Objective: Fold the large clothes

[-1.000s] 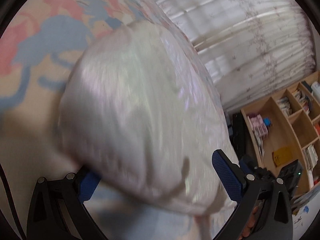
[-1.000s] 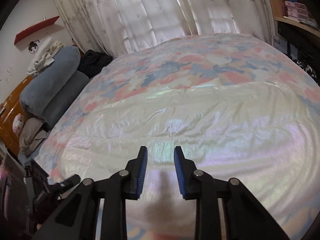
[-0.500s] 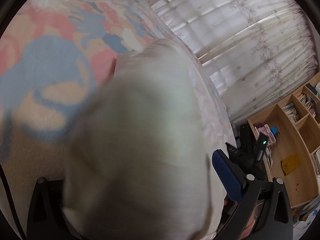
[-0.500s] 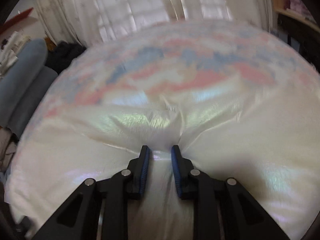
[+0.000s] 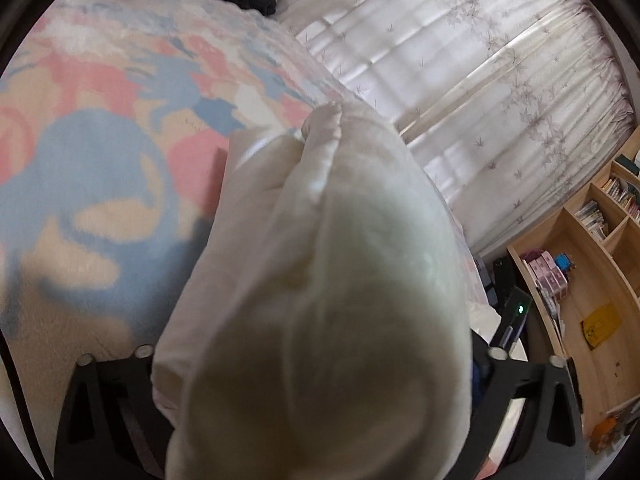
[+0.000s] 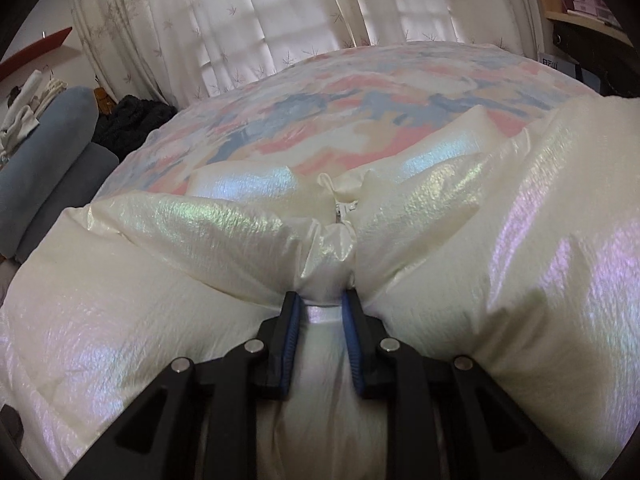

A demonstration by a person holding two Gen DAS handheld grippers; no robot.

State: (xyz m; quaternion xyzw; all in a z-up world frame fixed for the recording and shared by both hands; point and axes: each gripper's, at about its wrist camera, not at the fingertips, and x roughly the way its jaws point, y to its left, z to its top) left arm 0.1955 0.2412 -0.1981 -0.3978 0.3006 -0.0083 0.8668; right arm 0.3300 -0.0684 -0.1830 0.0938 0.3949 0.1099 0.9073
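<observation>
1. Left wrist view. We see the puffy white jacket point(image 5: 320, 300) bulging up over the left gripper point(image 5: 316, 400), hiding both fingertips. The black finger arms stand wide on either side of the bulk, so we judge the fingers spread around the padding, but we cannot tell whether they bite on it. The jacket hangs partly above the flowered bedspread point(image 5: 92, 152); curtains point(image 5: 460, 80) and a wooden bookshelf point(image 5: 592, 280) lie beyond.

2. Right wrist view. The right gripper point(image 6: 320, 312) is pinched on a gathered ridge of the jacket point(image 6: 224, 232), just below the zipper point(image 6: 340, 216). The blue pads point(image 6: 291, 332) press the shiny cloth from both sides. The jacket lies across the near half of the bedspread point(image 6: 360, 92), with grey bolsters point(image 6: 44, 152) at the far left.

3. Risks, as we judge them. The slick shell may slide out of the right pinch if pulled hard. The trapped air may spring the fold open. With the left view blocked by cloth, the fold edge may land crooked.
</observation>
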